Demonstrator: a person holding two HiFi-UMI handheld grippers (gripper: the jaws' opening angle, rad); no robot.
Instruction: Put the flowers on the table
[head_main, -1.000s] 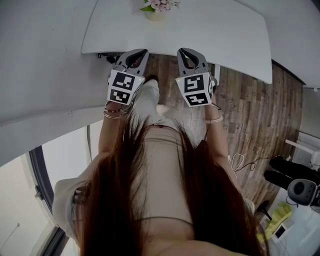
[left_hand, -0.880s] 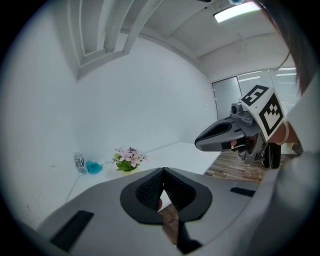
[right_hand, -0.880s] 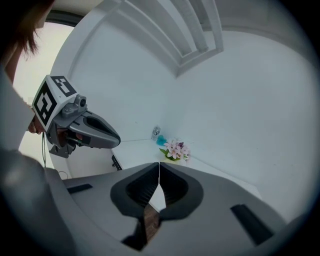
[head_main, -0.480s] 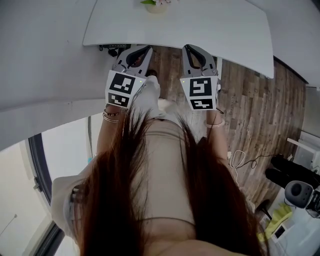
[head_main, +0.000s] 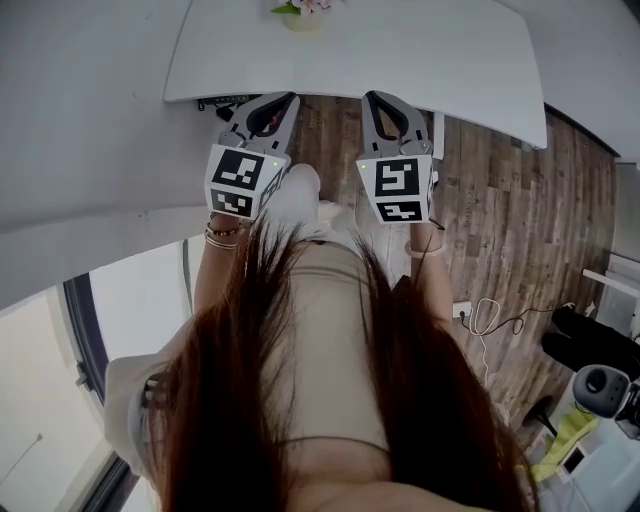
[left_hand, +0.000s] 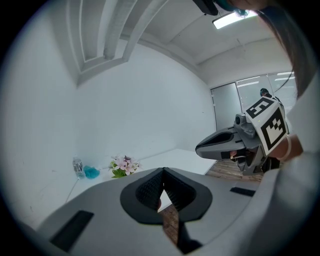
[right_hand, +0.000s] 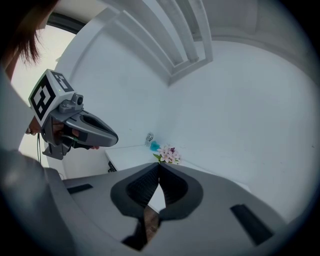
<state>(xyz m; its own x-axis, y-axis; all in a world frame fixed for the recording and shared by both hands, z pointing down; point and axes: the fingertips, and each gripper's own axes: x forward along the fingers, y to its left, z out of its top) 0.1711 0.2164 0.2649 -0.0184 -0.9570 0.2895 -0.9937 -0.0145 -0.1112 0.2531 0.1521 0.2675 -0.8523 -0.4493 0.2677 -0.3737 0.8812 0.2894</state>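
Note:
A small pot of pink flowers stands on the white table, at its far side near the wall. The flowers also show in the left gripper view and the right gripper view. My left gripper and right gripper hover side by side over the floor at the table's near edge, well short of the flowers. Both are shut with nothing between the jaws. Each gripper view shows its own closed jaws, left gripper and right gripper, and the other gripper beside it.
A small bottle and a blue object sit on the table left of the flowers. Wood plank floor lies below the grippers, with a cable and equipment at the right. A white wall runs along the left.
Both grippers have risen slightly and stay side by side, shut and empty. The flowers sit a little nearer the top edge of the head view.

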